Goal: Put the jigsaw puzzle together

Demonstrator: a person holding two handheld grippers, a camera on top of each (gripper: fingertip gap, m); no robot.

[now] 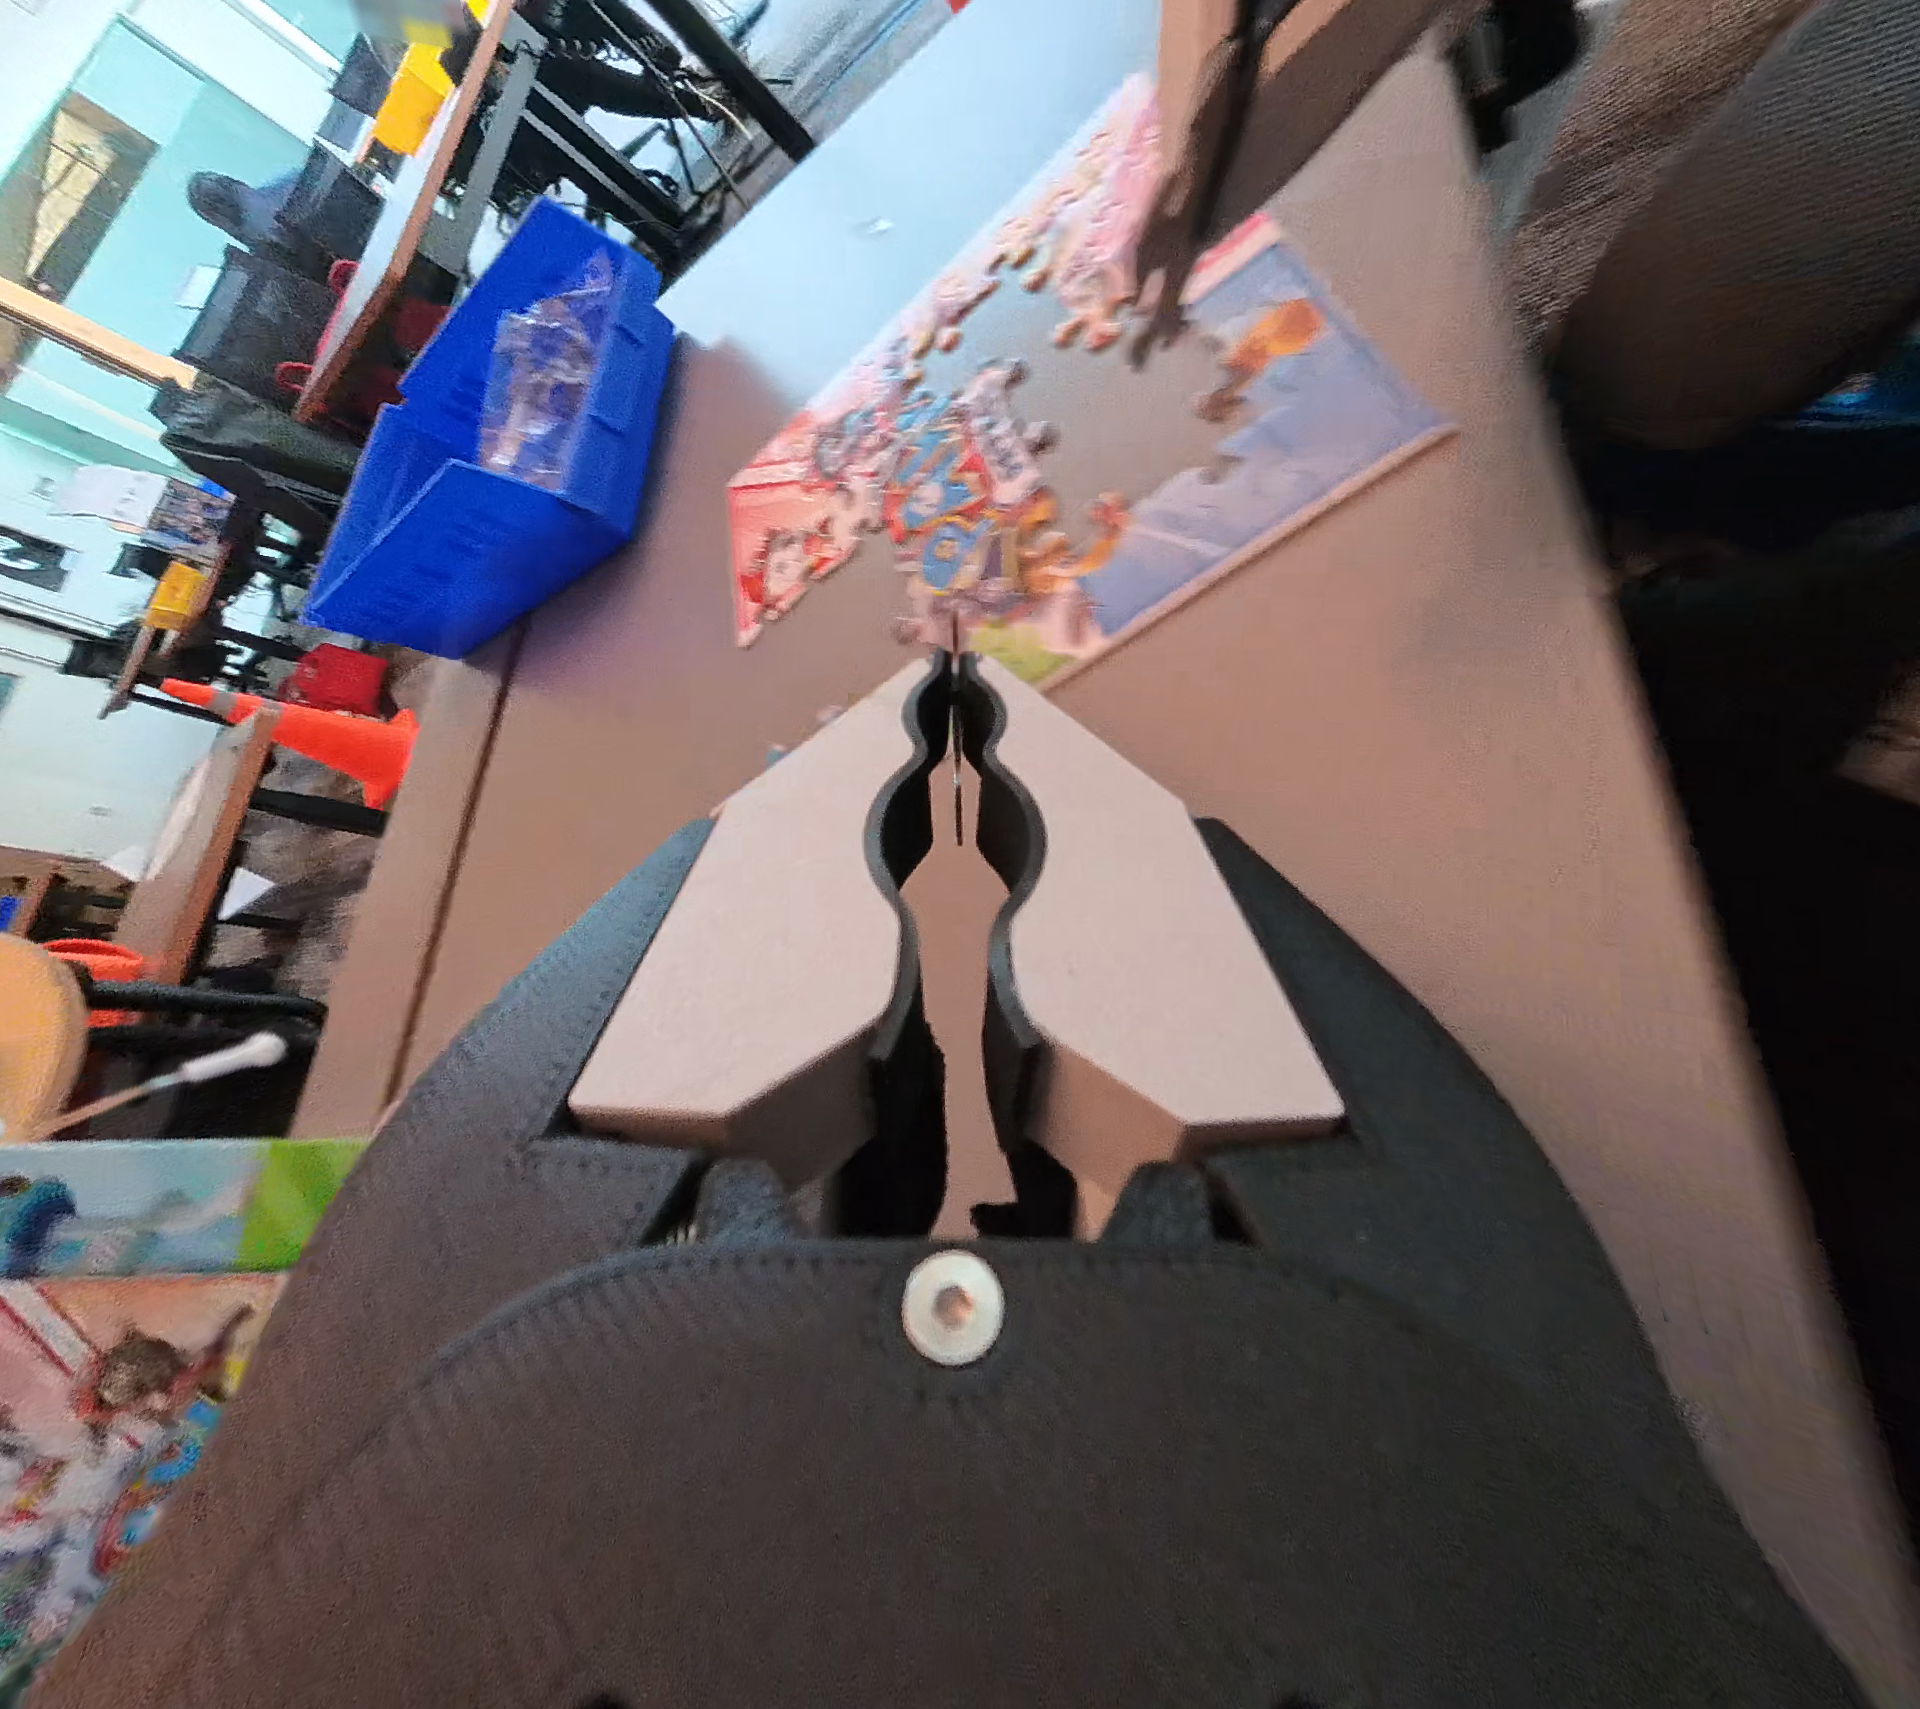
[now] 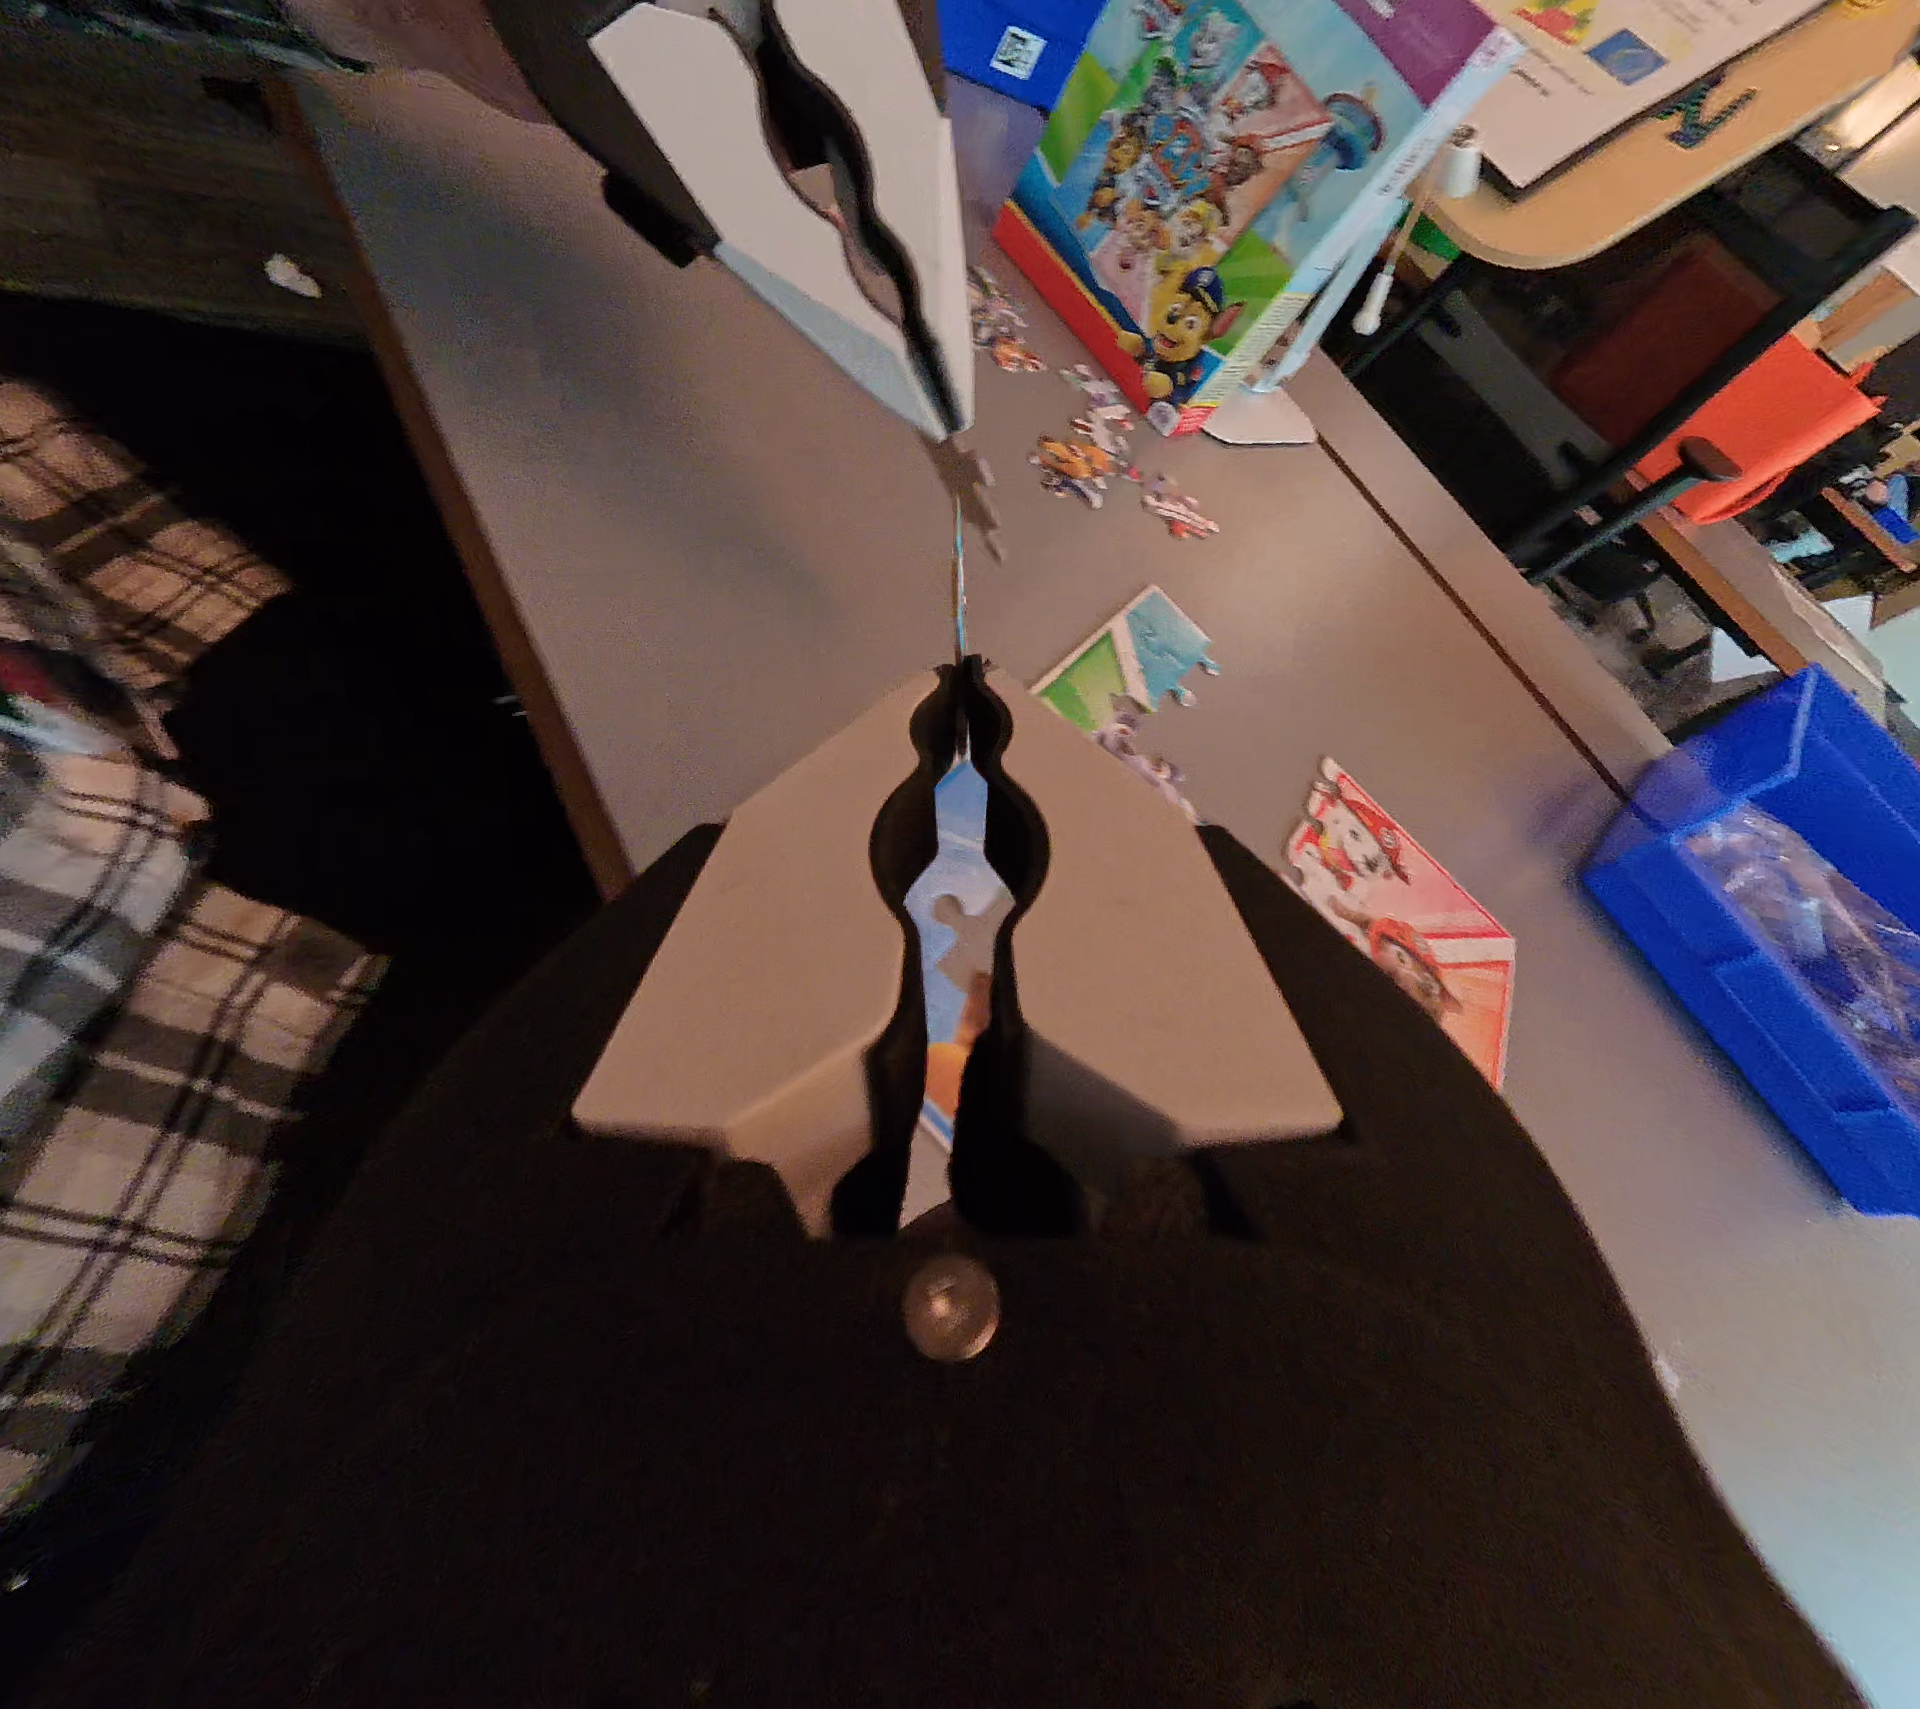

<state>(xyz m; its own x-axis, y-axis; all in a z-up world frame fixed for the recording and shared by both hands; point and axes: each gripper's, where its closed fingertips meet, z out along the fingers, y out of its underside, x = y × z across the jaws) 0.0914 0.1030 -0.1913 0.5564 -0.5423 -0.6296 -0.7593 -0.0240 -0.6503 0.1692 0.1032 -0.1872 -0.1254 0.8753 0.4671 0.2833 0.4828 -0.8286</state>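
Note:
My left gripper (image 1: 951,672) is shut on a thin puzzle piece (image 1: 953,760) seen edge-on, low over the grey table (image 1: 1351,776). The partly joined puzzle (image 1: 1101,464) lies just beyond it. My right gripper (image 2: 964,672) is shut on a puzzle piece (image 2: 962,589), also edge-on, held above the table. The left gripper also shows in the right wrist view (image 2: 948,423), with its piece (image 2: 971,496) hanging from its tip close to the right one's piece. The right gripper (image 1: 1169,319) reaches down over the puzzle's far part in the left wrist view, blurred.
A blue bin (image 1: 499,454) with a clear bag stands left of the puzzle; it also shows in the right wrist view (image 2: 1787,932). The puzzle box (image 2: 1247,132) stands upright, with loose pieces (image 2: 1081,459) before it. Joined sections (image 2: 1392,911) lie near the bin. A person's plaid sleeve is at left. Across from one pair of fingers to the other is roughly 9 cm.

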